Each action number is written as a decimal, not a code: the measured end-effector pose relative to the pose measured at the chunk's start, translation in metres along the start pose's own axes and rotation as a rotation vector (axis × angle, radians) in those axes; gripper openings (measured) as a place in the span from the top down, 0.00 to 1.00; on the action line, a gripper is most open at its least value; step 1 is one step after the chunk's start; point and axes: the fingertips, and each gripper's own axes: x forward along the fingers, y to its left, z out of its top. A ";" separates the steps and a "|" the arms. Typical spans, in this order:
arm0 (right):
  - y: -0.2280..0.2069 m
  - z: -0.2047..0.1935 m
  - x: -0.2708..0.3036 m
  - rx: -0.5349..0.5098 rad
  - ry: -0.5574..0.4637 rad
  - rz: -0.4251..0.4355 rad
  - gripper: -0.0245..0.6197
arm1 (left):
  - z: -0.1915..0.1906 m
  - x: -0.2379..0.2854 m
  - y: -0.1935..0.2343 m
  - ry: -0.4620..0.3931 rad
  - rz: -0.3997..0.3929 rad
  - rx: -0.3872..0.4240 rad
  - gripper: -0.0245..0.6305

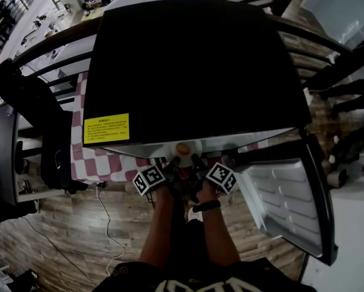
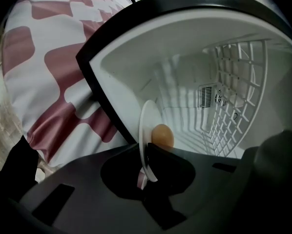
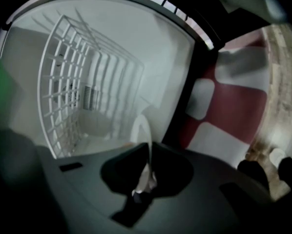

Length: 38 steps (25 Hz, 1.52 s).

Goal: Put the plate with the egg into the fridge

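Observation:
A white plate (image 1: 183, 151) with a brown egg (image 1: 182, 148) on it is held at the open mouth of a small black fridge (image 1: 194, 59). My left gripper (image 1: 171, 163) is shut on the plate's left rim and my right gripper (image 1: 197, 162) on its right rim. In the left gripper view the plate (image 2: 147, 130) stands edge-on between the jaws with the egg (image 2: 162, 136) just beyond, and the white fridge interior (image 2: 195, 82) lies ahead. The right gripper view shows the plate's rim (image 3: 142, 130) pinched between the jaws, the egg hidden.
The fridge door (image 1: 291, 193) hangs open to the right. A wire shelf (image 2: 239, 96) lines the fridge's inside, also in the right gripper view (image 3: 68, 82). A red-and-white checked cloth (image 1: 103, 163) covers the table under the fridge. A black chair (image 1: 54, 145) and a white cable (image 1: 106, 224) are at left.

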 end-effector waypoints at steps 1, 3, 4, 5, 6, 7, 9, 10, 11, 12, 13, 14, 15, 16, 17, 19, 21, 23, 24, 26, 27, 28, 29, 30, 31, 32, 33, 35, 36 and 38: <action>0.000 0.002 0.000 -0.001 -0.006 -0.002 0.92 | 0.000 0.001 -0.001 0.003 0.001 -0.002 0.89; 0.000 0.004 0.002 -0.003 -0.014 -0.005 0.92 | 0.001 0.004 -0.002 0.006 0.003 -0.002 0.89; 0.000 0.005 0.002 -0.007 -0.015 -0.008 0.92 | 0.001 0.005 -0.002 0.005 0.005 0.000 0.89; -0.001 0.005 0.003 -0.015 -0.014 -0.014 0.92 | 0.002 0.006 -0.002 0.005 0.006 0.000 0.89; -0.002 0.006 0.004 -0.027 -0.012 -0.020 0.92 | 0.002 0.006 -0.002 0.004 0.007 -0.002 0.89; -0.002 0.007 0.004 -0.039 -0.012 -0.026 0.92 | 0.002 0.007 -0.002 0.004 0.006 -0.007 0.89; -0.002 0.009 0.006 -0.045 -0.014 -0.029 0.92 | 0.003 0.010 -0.002 -0.001 0.003 -0.019 0.89; -0.002 0.010 0.008 -0.042 -0.016 -0.028 0.92 | 0.004 0.011 -0.002 -0.004 0.002 -0.021 0.89; -0.001 0.011 0.009 -0.036 -0.017 -0.028 0.91 | 0.005 0.012 -0.002 -0.006 0.002 -0.023 0.89; -0.001 0.012 0.010 -0.031 -0.018 -0.027 0.91 | 0.006 0.013 -0.002 -0.007 -0.002 -0.028 0.89; 0.000 0.012 0.011 -0.029 -0.020 -0.025 0.91 | 0.008 0.014 -0.003 -0.007 -0.009 -0.035 0.89; 0.000 0.013 0.012 -0.029 -0.022 -0.024 0.91 | 0.009 0.014 -0.003 -0.007 -0.016 -0.043 0.89; 0.001 0.013 0.013 -0.032 -0.022 -0.024 0.91 | 0.010 0.015 -0.004 -0.007 -0.022 -0.047 0.89; 0.001 0.014 0.014 -0.036 -0.023 -0.025 0.91 | 0.011 0.015 -0.005 -0.008 -0.022 -0.047 0.89; 0.002 0.015 0.015 -0.040 -0.023 -0.028 0.91 | 0.012 0.016 -0.005 -0.009 -0.020 -0.046 0.89; 0.003 0.018 0.016 -0.046 -0.023 -0.033 0.91 | 0.013 0.018 -0.007 -0.011 -0.008 -0.044 0.89; 0.005 0.020 0.018 -0.059 -0.023 -0.043 0.91 | 0.013 0.019 -0.007 -0.003 0.014 -0.025 0.89; 0.006 0.022 0.018 -0.087 -0.023 -0.059 0.91 | 0.013 0.019 -0.008 0.011 0.041 0.014 0.89; 0.006 0.023 0.018 -0.102 -0.022 -0.065 0.91 | 0.013 0.019 -0.009 0.016 0.053 0.029 0.89; 0.007 0.023 0.019 -0.121 -0.025 -0.070 0.90 | 0.014 0.017 -0.008 0.014 0.068 0.045 0.88; 0.007 0.023 0.019 -0.126 -0.027 -0.070 0.90 | 0.015 0.016 -0.008 0.011 0.074 0.051 0.88; 0.007 0.024 0.018 -0.132 -0.029 -0.069 0.90 | 0.016 0.014 -0.008 0.008 0.080 0.059 0.88; 0.007 0.024 0.018 -0.141 -0.033 -0.069 0.90 | 0.017 0.013 -0.007 0.005 0.086 0.067 0.87; 0.008 0.025 0.018 -0.156 -0.037 -0.071 0.90 | 0.018 0.012 -0.007 0.002 0.090 0.073 0.87; 0.008 0.027 0.018 -0.175 -0.039 -0.073 0.90 | 0.020 0.010 -0.007 -0.001 0.092 0.078 0.86; 0.009 0.028 0.019 -0.199 -0.040 -0.075 0.89 | 0.021 0.009 -0.006 -0.004 0.094 0.081 0.86; 0.011 0.029 0.019 -0.227 -0.039 -0.075 0.87 | 0.021 0.008 -0.006 -0.006 0.095 0.085 0.86; 0.016 0.031 0.021 -0.292 -0.027 -0.076 0.81 | 0.023 0.007 -0.007 -0.004 0.091 0.108 0.86; 0.019 0.033 0.022 -0.333 -0.021 -0.083 0.78 | 0.024 0.007 -0.008 0.003 0.084 0.125 0.86; 0.022 0.036 0.022 -0.445 -0.008 -0.106 0.72 | 0.024 0.006 -0.010 0.021 0.072 0.159 0.86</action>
